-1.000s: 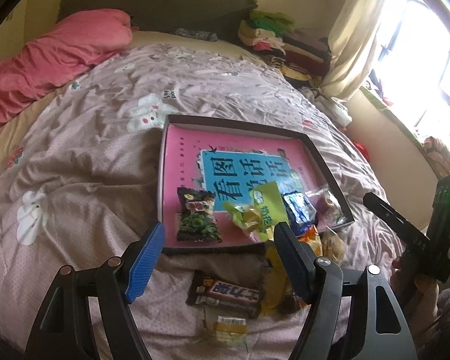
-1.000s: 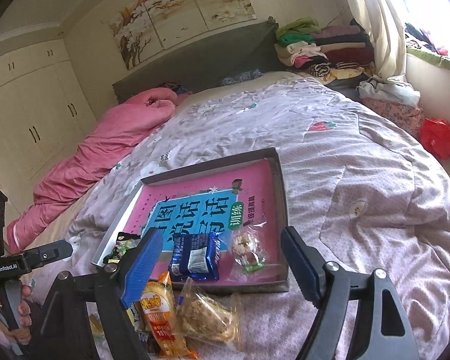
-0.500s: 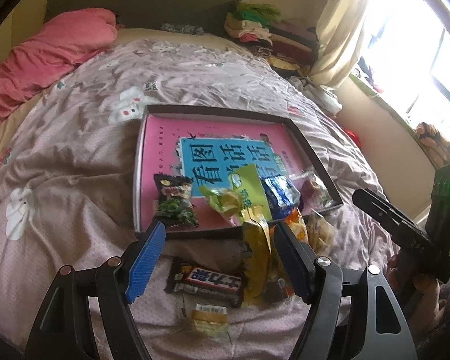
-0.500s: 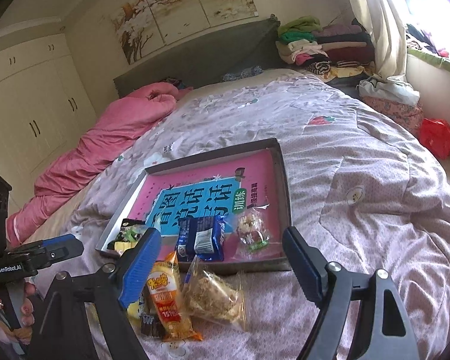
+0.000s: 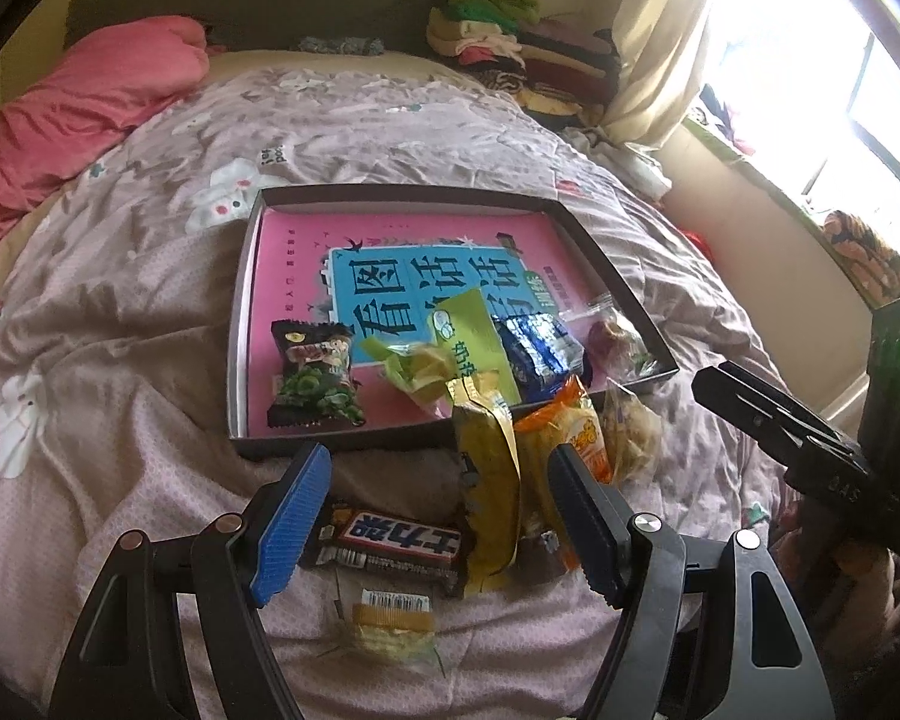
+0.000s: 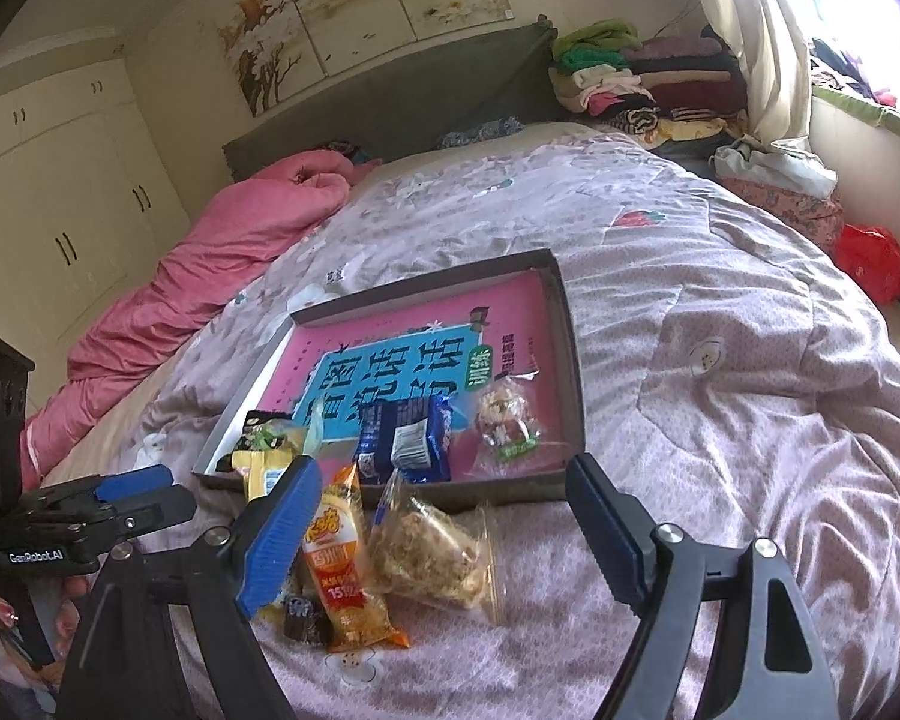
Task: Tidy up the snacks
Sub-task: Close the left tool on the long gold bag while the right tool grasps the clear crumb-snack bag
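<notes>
A shallow dark box [image 5: 243,324] [image 6: 567,324] with a pink printed bottom lies on the bed. Inside it are a green-pea packet [image 5: 315,375], a yellow-green wrapper [image 5: 444,354], a blue packet [image 5: 540,348] [image 6: 405,441] and a clear candy bag [image 6: 504,420]. In front of the box lie a brown chocolate bar [image 5: 399,543], a yellow packet [image 5: 489,480], an orange packet [image 6: 342,564], a clear bag of crumbly cake [image 6: 429,552] and a small clear-wrapped sweet [image 5: 390,621]. My left gripper [image 5: 438,516] hangs open over the chocolate bar and yellow packet. My right gripper [image 6: 444,525] stands open over the cake bag, holding nothing.
The bed has a mauve patterned quilt [image 6: 720,312]. A pink duvet [image 5: 72,96] is bunched at the far left. Folded clothes [image 6: 630,84] are stacked by the headboard, near a curtain and bright window [image 5: 810,90]. A red bag [image 6: 873,261] lies beside the bed.
Both grippers have drifted forward toward the loose snacks in front of the box, which now sit larger between the fingers. Nothing was picked up or let go.
</notes>
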A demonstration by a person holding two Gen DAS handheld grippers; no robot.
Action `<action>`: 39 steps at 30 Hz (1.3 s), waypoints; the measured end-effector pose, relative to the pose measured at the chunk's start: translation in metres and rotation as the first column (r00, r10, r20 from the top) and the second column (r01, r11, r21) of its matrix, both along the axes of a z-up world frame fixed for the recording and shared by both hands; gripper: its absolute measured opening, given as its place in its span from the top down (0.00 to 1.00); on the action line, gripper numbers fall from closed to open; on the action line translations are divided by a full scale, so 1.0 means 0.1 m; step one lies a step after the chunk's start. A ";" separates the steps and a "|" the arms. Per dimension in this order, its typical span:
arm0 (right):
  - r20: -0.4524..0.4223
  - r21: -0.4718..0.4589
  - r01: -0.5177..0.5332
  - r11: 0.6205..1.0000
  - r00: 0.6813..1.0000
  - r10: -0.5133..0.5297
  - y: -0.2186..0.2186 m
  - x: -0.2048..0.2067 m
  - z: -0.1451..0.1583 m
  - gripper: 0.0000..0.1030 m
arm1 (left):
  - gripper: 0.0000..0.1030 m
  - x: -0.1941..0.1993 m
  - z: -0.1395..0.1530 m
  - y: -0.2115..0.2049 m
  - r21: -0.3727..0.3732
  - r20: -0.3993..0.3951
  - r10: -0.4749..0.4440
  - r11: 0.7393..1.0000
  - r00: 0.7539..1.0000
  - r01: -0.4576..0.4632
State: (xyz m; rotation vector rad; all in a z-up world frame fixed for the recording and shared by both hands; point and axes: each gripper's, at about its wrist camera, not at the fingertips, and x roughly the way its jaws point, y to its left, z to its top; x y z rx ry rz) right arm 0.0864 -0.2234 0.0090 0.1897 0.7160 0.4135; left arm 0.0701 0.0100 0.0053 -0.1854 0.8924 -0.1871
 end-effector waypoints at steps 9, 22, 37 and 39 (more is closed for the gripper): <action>-0.072 0.011 -0.011 1.000 0.997 0.012 0.07 -0.03 -0.12 0.20 | 0.26 0.01 -0.10 -0.08 0.011 -0.037 -0.025 1.000 0.999 0.025; -0.212 0.056 0.005 0.998 0.977 0.007 0.07 0.07 -0.42 0.20 | 0.26 0.02 -0.25 -0.19 0.014 -0.069 -0.056 0.998 0.996 0.057; -0.278 0.065 0.049 0.997 0.960 -0.029 0.15 0.26 -0.63 0.21 | 0.26 0.17 -0.39 -0.25 0.049 -0.079 -0.047 0.997 0.996 0.051; -0.280 0.067 0.051 0.996 0.960 -0.031 0.14 0.27 -0.64 0.25 | 0.26 0.19 -0.40 -0.25 0.046 -0.082 -0.047 0.998 0.995 0.051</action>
